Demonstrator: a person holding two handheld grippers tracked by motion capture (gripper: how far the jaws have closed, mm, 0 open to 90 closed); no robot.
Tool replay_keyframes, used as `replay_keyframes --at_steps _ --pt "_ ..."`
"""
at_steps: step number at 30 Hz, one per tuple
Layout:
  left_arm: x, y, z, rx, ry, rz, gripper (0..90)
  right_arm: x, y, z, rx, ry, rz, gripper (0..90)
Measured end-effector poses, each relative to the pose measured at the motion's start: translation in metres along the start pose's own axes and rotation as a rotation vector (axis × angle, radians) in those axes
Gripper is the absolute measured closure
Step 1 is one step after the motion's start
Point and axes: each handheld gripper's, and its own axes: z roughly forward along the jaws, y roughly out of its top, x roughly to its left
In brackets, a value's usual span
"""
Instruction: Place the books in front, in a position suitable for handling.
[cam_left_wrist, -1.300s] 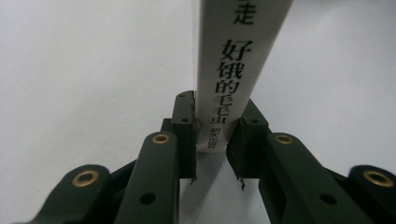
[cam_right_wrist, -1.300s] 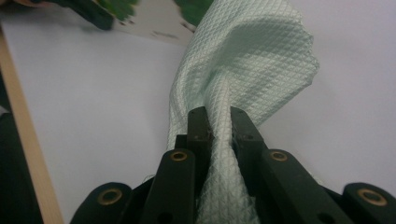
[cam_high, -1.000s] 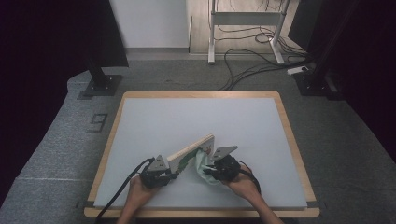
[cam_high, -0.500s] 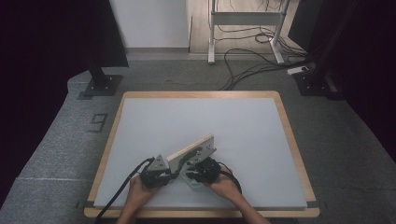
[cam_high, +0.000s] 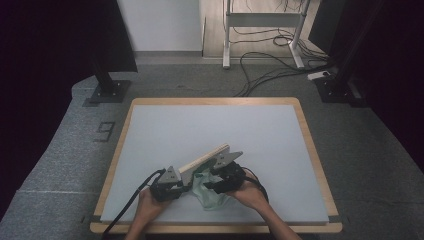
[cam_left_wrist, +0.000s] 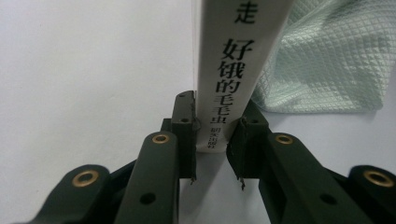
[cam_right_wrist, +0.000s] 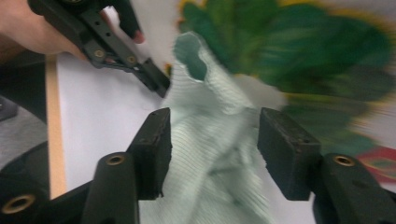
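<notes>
White table (cam_high: 215, 130) with a wood rim carried everything near its front edge. Picture book (cam_high: 204, 159) stood tilted on edge there, spine toward the left gripper (cam_left_wrist: 212, 140), whose pads clenched the spine's lower end. Pale green mesh cloth (cam_high: 210, 192) lay bunched just right of the book, touching its cover. Right gripper (cam_right_wrist: 212, 140) jaws had just been opening; cloth sat between them, pads released.

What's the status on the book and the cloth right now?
Left claw shut on the book spine, book propped on edge. Right claw just opened, pale green cloth loose between its jaws. Nothing in the way.
</notes>
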Motion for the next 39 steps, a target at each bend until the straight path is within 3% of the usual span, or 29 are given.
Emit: replay_keyframes --at_steps 5,11,16,19,24,26,27,34,36,39 --pt "0.0 0.0 0.0 -0.001 0.0 -0.001 73.3 -0.018 -0.009 -0.023 -0.014 -0.097 0.024 35.6" --pt "0.001 0.0 0.0 0.001 -0.002 -0.003 73.2 -0.045 -0.017 -0.04 -0.052 -0.163 0.068 25.3" --pt "0.001 0.0 0.0 0.0 -0.004 -0.005 73.2 -0.064 -0.013 -0.038 -0.072 -0.158 0.057 21.0" --pt "0.001 0.0 0.0 0.002 -0.002 -0.002 73.1 -0.072 -0.007 -0.03 -0.078 -0.13 0.028 20.7" --pt "0.0 0.0 0.0 0.004 0.001 0.004 72.6 -0.078 0.001 -0.02 -0.086 -0.09 -0.012 21.5" --pt "-0.001 0.0 0.0 0.003 0.008 0.004 72.1 -0.079 0.003 -0.019 -0.098 -0.066 -0.026 25.6" --pt "-0.001 0.0 0.0 0.003 0.015 0.005 70.9 -0.078 0.004 -0.019 -0.103 -0.049 -0.036 31.8" --pt "-0.003 0.0 -0.002 -0.011 0.059 0.0 57.7 -0.077 0.004 -0.019 -0.123 -0.059 -0.028 34.4" --pt "-0.003 -0.001 -0.003 -0.029 0.062 -0.01 51.5 -0.077 0.003 -0.019 -0.129 -0.058 -0.024 34.6" --pt "-0.004 -0.005 -0.011 -0.044 0.052 -0.056 45.8 -0.077 0.003 -0.02 -0.13 -0.062 -0.02 34.6"
